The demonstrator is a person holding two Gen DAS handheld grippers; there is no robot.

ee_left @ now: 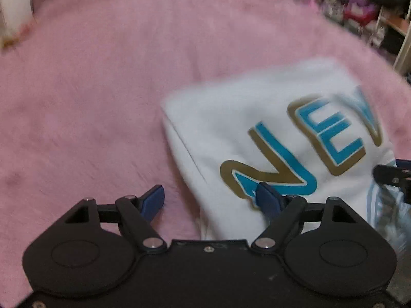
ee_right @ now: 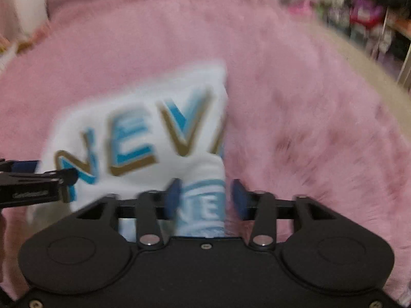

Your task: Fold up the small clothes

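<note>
A white garment (ee_left: 244, 118) with blue and gold letters lies folded on a pink fluffy blanket (ee_left: 102, 89). My left gripper (ee_left: 210, 200) is open wide at its near left corner, the right blue pad over the print and the left pad over the blanket. One of the right gripper's fingers (ee_left: 390, 174) shows at the right edge. In the right wrist view the garment (ee_right: 143, 107) is blurred. My right gripper (ee_right: 206, 196) is open about halfway, and a folded edge with pale reversed print lies between its pads. The left gripper's fingers (ee_right: 38, 179) reach in from the left.
The pink blanket (ee_right: 308, 102) spreads all around the garment. Shelves with coloured items (ee_left: 359, 10) stand at the far right. A white object (ee_left: 12, 7) sits at the far left corner. A beige floor (ee_right: 359, 71) shows beyond the blanket's right edge.
</note>
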